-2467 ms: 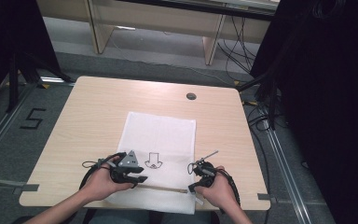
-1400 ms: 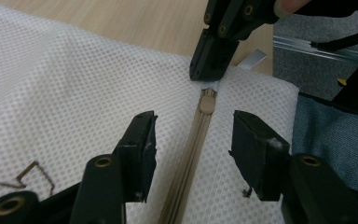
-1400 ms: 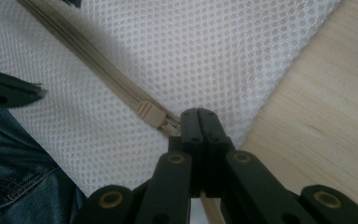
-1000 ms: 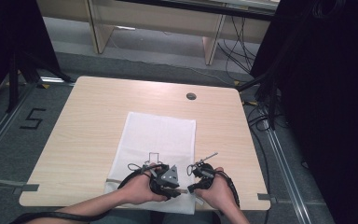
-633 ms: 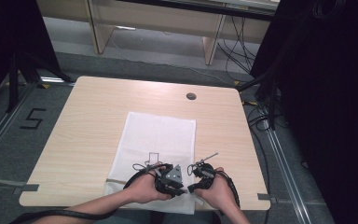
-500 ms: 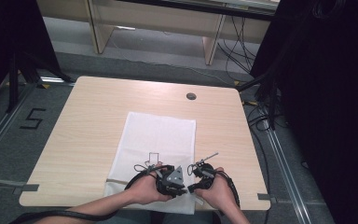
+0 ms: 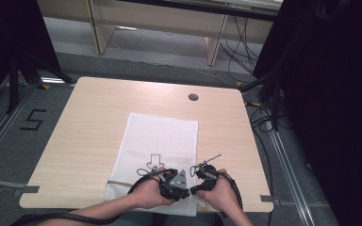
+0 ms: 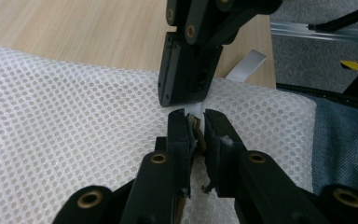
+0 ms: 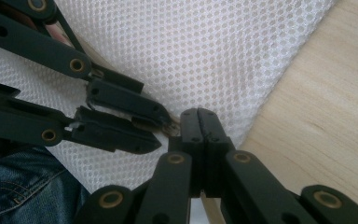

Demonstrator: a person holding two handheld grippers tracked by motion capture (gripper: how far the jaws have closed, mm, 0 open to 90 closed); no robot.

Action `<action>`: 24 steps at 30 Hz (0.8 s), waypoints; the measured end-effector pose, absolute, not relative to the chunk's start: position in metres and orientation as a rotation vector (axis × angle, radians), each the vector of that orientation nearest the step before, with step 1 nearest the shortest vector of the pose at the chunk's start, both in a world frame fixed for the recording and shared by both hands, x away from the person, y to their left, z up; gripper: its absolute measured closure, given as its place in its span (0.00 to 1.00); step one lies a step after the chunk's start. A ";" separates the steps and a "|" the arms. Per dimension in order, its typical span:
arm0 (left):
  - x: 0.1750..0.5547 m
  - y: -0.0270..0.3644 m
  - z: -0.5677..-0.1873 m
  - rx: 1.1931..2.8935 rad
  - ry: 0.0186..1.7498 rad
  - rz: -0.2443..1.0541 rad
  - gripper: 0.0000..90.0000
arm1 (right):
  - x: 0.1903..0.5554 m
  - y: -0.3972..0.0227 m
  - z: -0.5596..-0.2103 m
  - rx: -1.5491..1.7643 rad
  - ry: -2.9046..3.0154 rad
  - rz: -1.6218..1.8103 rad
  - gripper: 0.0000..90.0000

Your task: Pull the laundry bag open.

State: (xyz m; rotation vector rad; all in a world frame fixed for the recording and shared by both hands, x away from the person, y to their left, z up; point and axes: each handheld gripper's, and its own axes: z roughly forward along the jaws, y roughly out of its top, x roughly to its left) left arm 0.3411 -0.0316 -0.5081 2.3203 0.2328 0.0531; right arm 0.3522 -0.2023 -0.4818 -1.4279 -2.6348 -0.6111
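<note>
Two grippers meet at the near edge of a white mesh laundry bag (image 7: 158, 146), which lies flat on the light wooden table (image 7: 89, 117). The high view shows the whole bag: a rectangle running away from the person, with a black arrow outline (image 7: 155, 161) printed near its near end, and the left gripper (image 7: 184, 181) and right gripper (image 7: 194, 187) tip to tip over its near right corner.

The left gripper view adds detail the high view lacks. The left gripper (image 8: 196, 127) has just been closing its jaws; a narrow gap remains, and a small brass-coloured zipper pull (image 8: 196, 133) sits between the pads. Whether the pads press on it cannot be told. The right gripper (image 8: 186, 98) comes down from above, its tips just beyond.

The right gripper view shows its own jaws (image 9: 199, 122) pressed fully together; whether they pinch mesh cannot be told. The pull (image 9: 172, 127) lies at the left gripper's (image 9: 161, 128) tips, touching the right jaws' side.

The mesh is a fine, regular white honeycomb, slightly puckered near the grippers.
</note>
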 end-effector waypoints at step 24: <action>0.341 -0.027 -0.501 2.325 0.232 0.057 0.91 | 0.350 -0.200 -0.482 -1.427 -2.659 -0.600 1.00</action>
